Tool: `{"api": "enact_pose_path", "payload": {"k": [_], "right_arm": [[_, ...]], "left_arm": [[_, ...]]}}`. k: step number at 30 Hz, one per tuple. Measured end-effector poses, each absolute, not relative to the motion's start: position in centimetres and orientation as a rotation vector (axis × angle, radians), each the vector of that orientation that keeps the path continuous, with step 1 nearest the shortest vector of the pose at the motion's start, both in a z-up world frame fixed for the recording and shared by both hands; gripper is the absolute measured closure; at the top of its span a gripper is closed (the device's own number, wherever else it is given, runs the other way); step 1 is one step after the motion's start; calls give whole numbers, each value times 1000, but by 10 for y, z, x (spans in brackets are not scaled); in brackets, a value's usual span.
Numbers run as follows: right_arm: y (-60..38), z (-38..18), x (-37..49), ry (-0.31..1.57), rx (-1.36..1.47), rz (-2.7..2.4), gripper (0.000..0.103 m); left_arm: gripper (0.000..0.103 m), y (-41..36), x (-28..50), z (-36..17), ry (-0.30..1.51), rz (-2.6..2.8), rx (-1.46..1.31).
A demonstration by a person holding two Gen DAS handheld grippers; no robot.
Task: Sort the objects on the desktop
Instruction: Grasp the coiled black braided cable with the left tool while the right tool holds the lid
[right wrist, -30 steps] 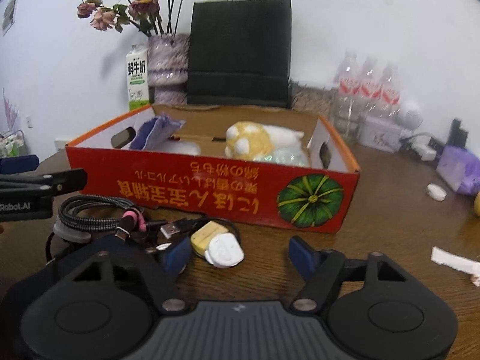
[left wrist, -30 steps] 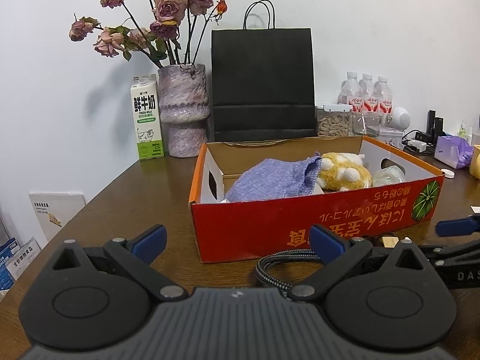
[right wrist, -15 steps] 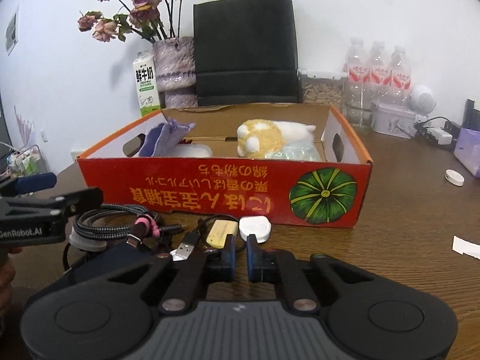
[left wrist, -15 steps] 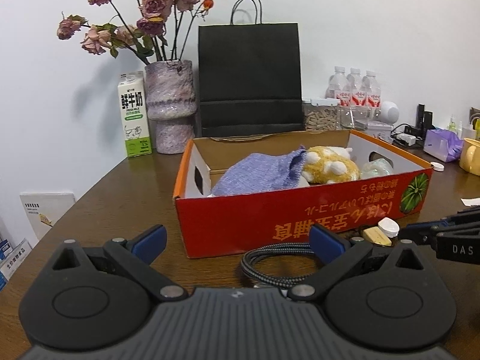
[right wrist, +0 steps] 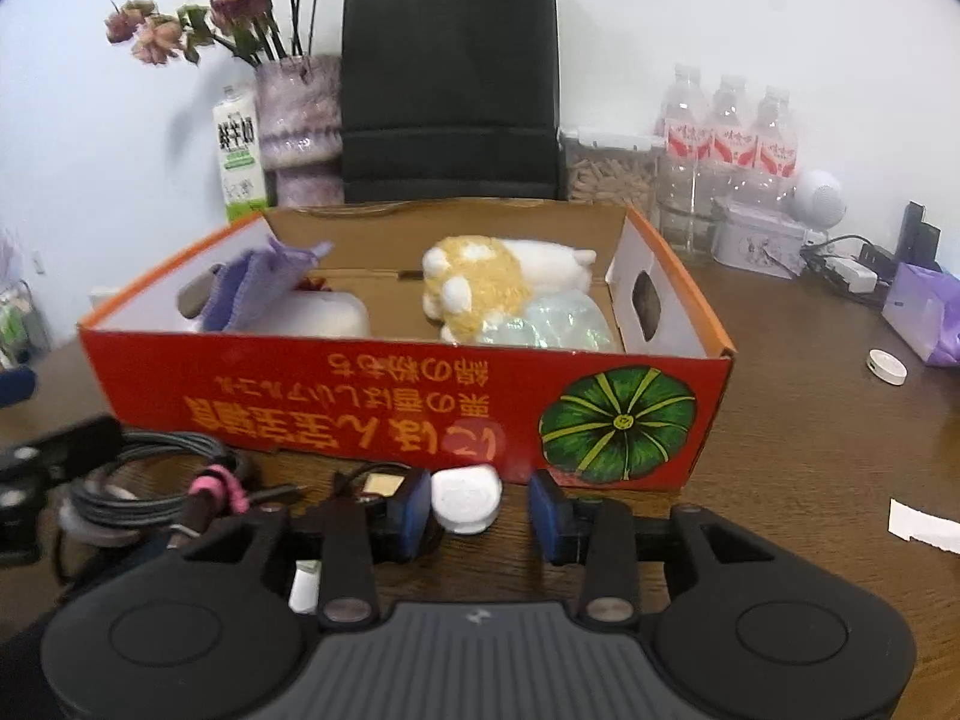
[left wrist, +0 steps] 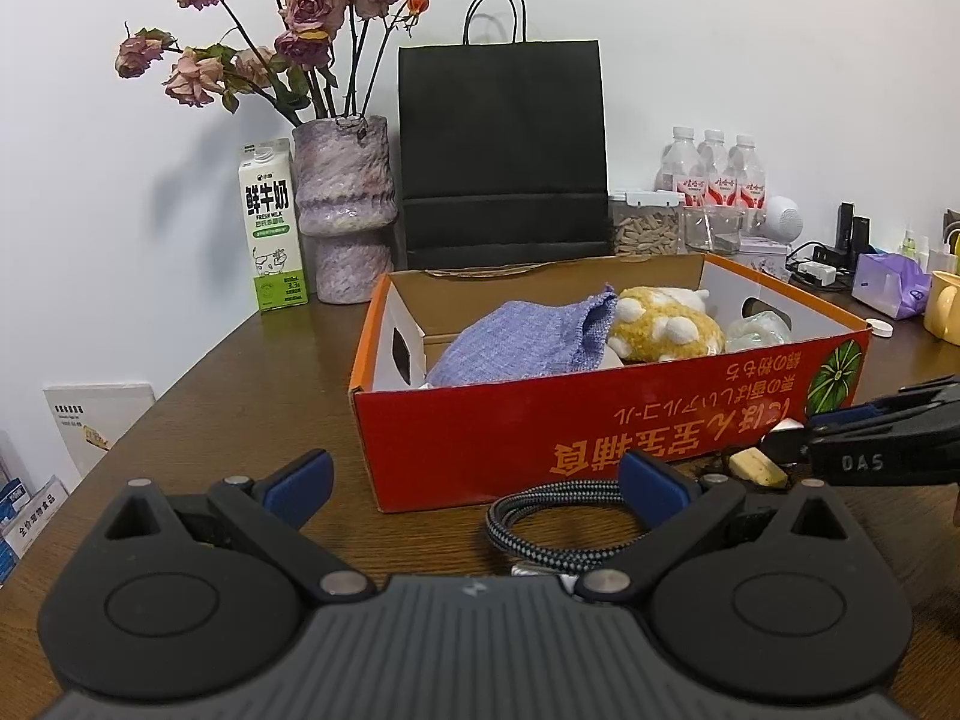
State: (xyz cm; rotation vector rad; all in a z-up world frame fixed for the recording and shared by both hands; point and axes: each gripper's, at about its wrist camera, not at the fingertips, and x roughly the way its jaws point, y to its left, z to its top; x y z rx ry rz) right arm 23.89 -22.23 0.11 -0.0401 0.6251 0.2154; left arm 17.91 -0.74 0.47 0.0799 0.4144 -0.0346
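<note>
The wooden desk (right wrist: 810, 450) carries the whole job, and the biggest thing on it is the red cardboard box (right wrist: 384, 408), which already holds a purple knitted pouch (left wrist: 522, 342), a yellow and white plush toy (right wrist: 480, 282) and a pale green wrapped bundle (right wrist: 552, 318), so I judge the sorting well under way. Left outside, along the box's near wall, are a coiled braided cable (left wrist: 558, 516), a small yellowish block (left wrist: 757, 467) and a small white charger (right wrist: 467, 495). A white cap (right wrist: 887, 366) and a scrap of paper (right wrist: 924, 525) also lie out on the desk toward my right, well apart from the box. My right gripper (right wrist: 480, 510) is low over the desk with its jaws opening; the charger sits between them, close against the left pad with a gap to the other, so I have no hold on it. My left gripper (left wrist: 474, 483) stands wide apart and empty, the cable coil just beyond and under its right finger. The charger looks like the next piece to go in.
</note>
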Motion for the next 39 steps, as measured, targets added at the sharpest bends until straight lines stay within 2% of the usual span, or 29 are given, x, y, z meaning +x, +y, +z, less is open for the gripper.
{"api": "enact_pose_path", "payload": {"k": [1,2,24,39], "right_arm": [[-221,-1,241,642,-46,222,70],[-221,-3,241,652,-44,234,77],[-235,13,210,521,-20,230,78],[-240,21,195,482,-7,255,77]], "left_arm": [[0,-7,179,5,415,-35,80],[0,-7,179,5,416,-36,81],[0,-18,173,5,453,-117,55],[0,-29,203,-4,586,-181,88]]}}
